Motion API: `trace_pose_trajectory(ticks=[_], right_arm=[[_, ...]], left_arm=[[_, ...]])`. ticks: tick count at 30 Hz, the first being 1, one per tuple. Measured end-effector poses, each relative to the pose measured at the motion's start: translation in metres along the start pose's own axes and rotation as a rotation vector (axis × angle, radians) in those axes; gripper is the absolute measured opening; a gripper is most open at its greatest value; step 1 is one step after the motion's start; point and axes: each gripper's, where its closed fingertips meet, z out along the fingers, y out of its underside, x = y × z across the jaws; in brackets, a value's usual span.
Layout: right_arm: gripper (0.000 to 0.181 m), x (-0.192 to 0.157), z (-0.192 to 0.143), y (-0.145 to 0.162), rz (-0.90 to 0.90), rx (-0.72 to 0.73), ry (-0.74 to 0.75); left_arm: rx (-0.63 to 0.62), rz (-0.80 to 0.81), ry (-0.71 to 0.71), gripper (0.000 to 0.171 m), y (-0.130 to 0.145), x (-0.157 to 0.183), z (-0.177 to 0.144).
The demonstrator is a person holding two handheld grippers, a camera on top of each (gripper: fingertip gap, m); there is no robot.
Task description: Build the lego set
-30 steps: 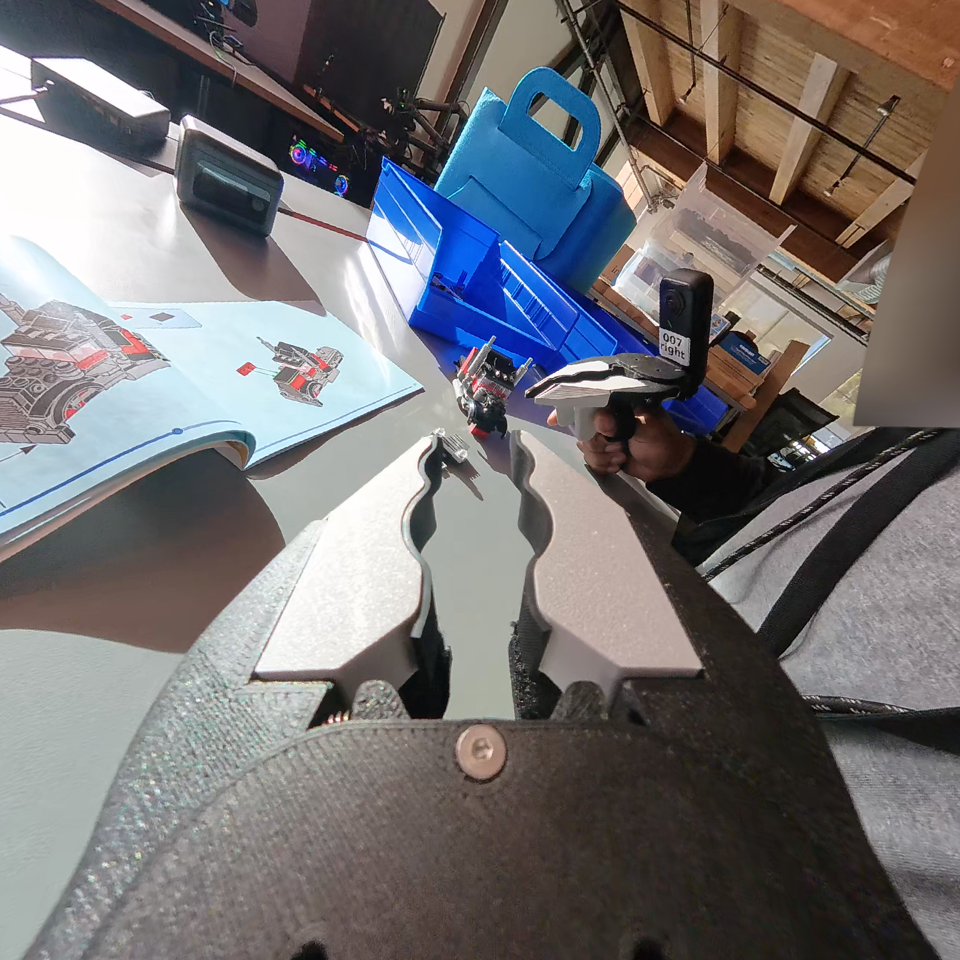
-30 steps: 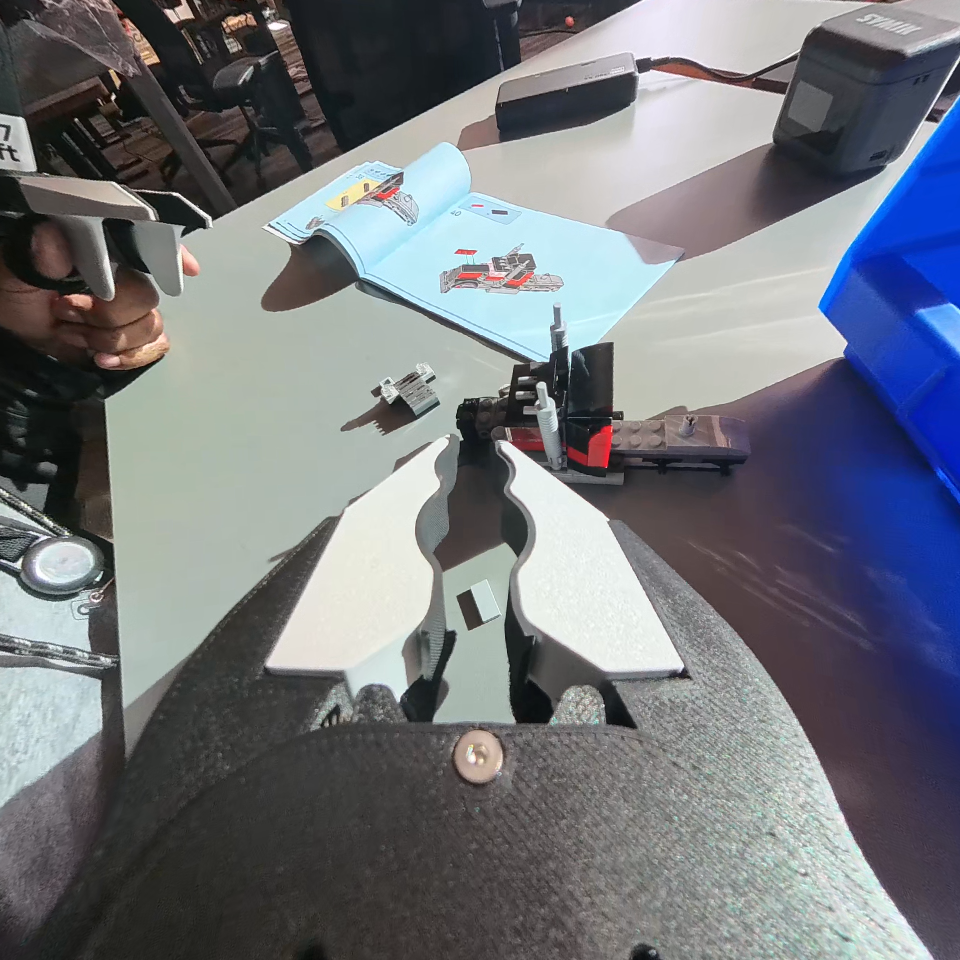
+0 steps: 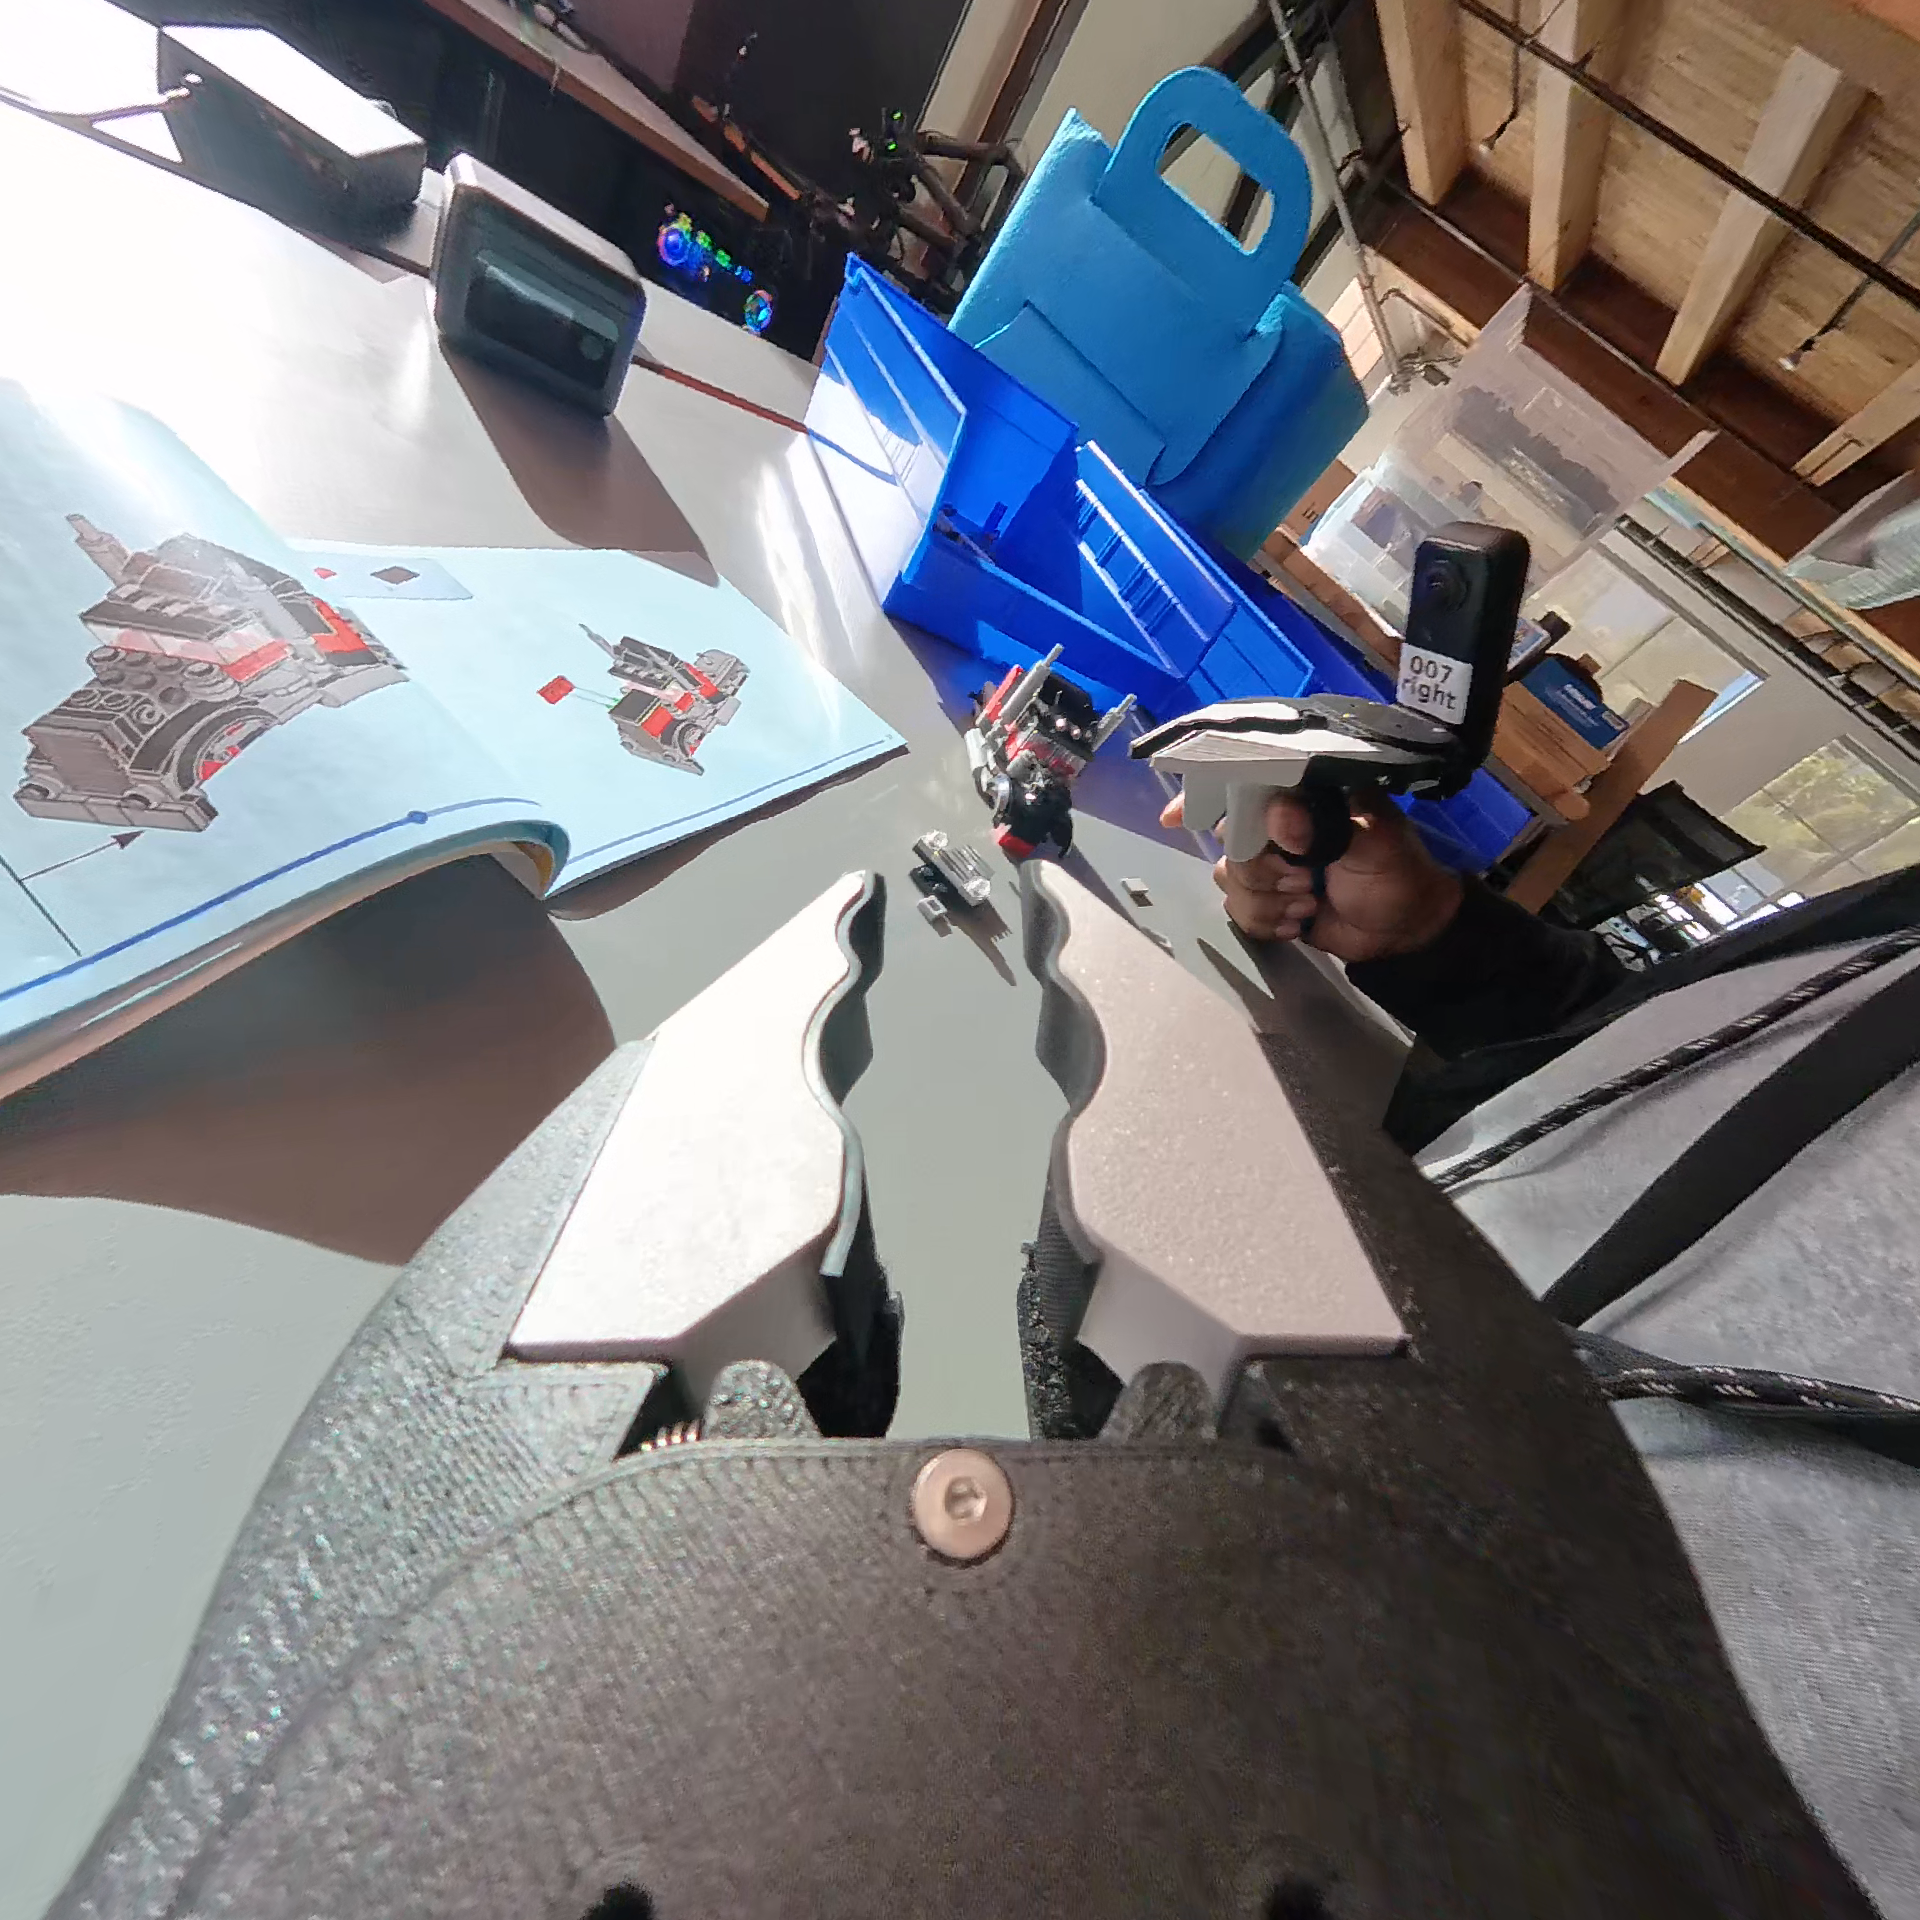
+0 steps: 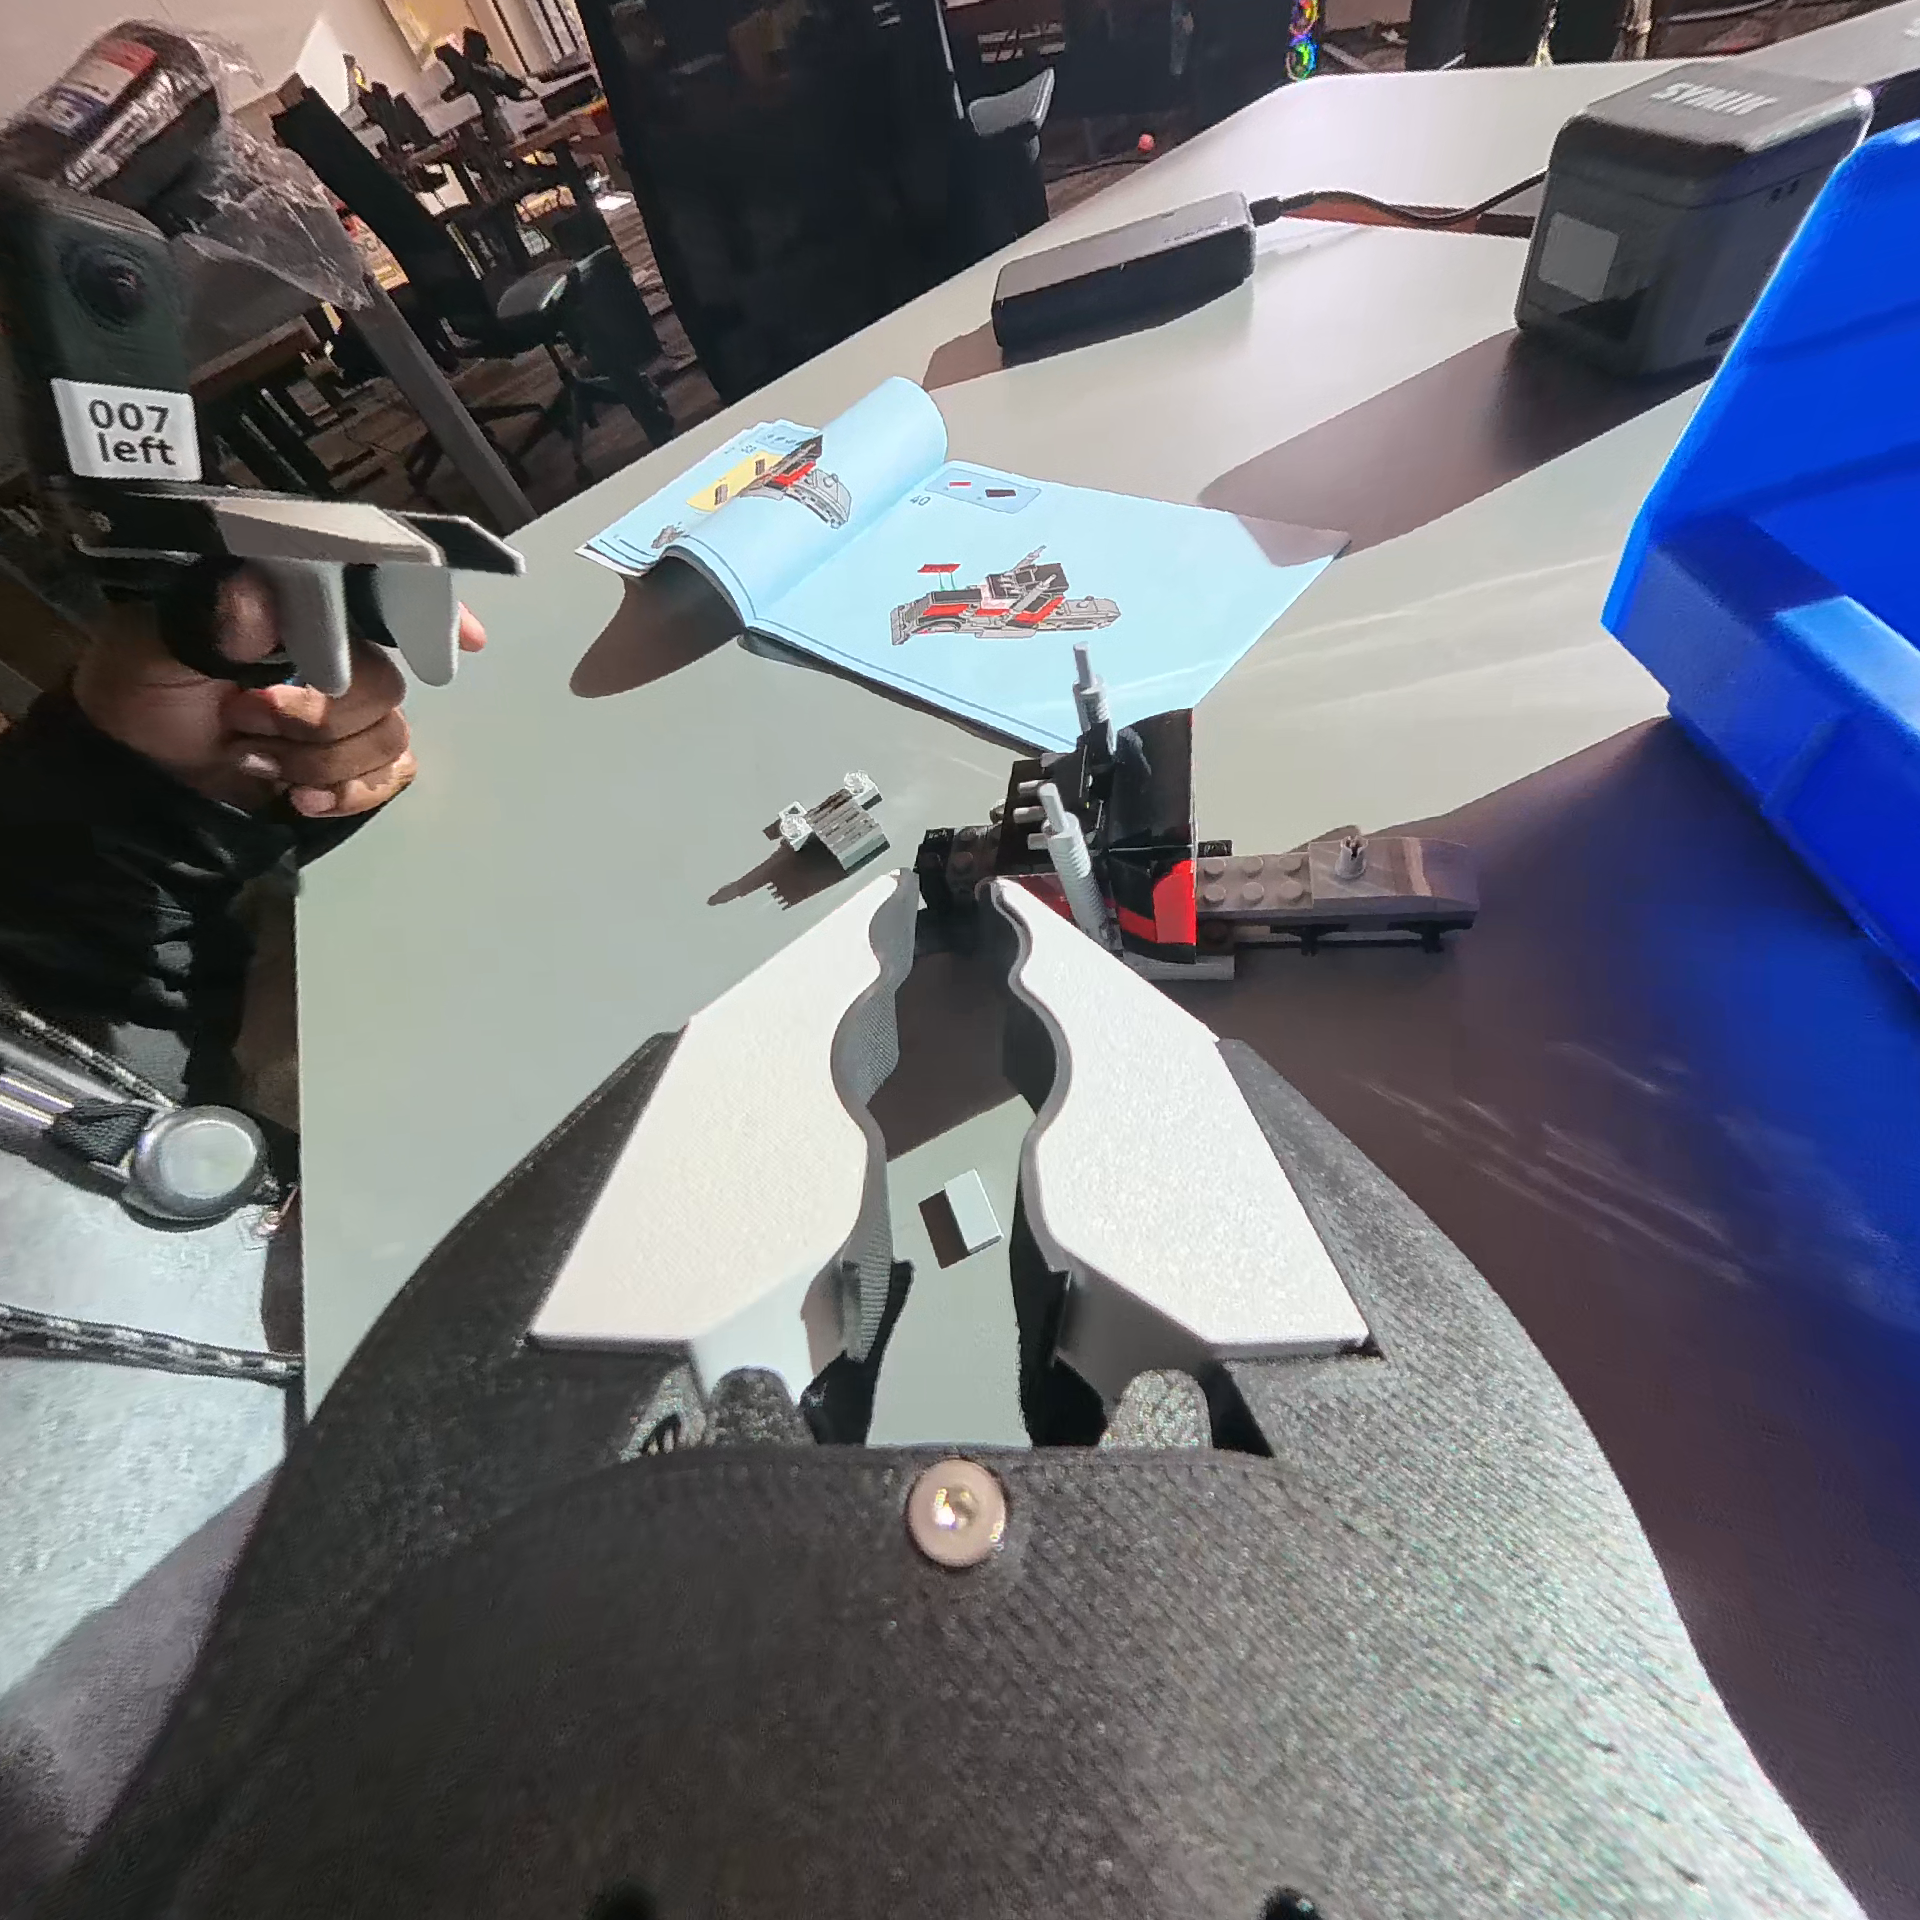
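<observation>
A partly built black-and-red lego truck (image 4: 1143,842) stands on the grey table (image 4: 582,935), also in the left wrist view (image 3: 1029,748). A small grey grille piece (image 4: 836,821) with clear studs lies left of it. My right gripper (image 4: 951,888) is open and empty, its tips just short of the truck's front. A small grey tile (image 4: 966,1210) lies on the table between its fingers. My left gripper (image 3: 951,883) is open and empty, with the grille piece (image 3: 951,868) just beyond its tips. The tile (image 3: 1136,888) lies to the right.
An open light-blue instruction booklet (image 4: 935,582) lies behind the pieces. A blue bin (image 4: 1787,520) stands at the right with a blue felt bag (image 3: 1174,312) behind it. A grey box device (image 4: 1683,239) and a black power brick (image 4: 1122,270) sit at the back. The grippers' ends are close to 20 cm from one another. The small grey grille piece (image 4: 836,821) lies around 10 cm away from my right fingertips.
My left gripper has moved in over the table toward the grille piece, which now sits centred beyond its tips. My right gripper and the truck have hardly moved.
</observation>
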Motion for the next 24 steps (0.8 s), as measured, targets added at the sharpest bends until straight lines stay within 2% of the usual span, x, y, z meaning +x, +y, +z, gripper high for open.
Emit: trace_pose_trajectory(ticks=[6, 12, 20, 24], right_arm=[[0.015, 0.001, -0.01, -0.009, 0.036, 0.073, -0.022], [0.016, 0.007, -0.032, -0.009, 0.064, 0.123, -0.038], [0.017, 0.018, -0.06, -0.006, 0.104, 0.155, -0.066], [0.017, 0.021, -0.065, -0.008, 0.159, 0.174, -0.125]], left_arm=[[-0.033, -0.004, -0.087, 0.025, 0.002, -0.014, 0.009], [-0.065, 0.117, -0.202, 0.029, -0.001, -0.021, 0.036], [0.096, 0.161, -0.189, 0.039, -0.037, -0.009, 0.067], [0.122, 0.176, -0.255, 0.038, -0.046, -0.014, 0.072]])
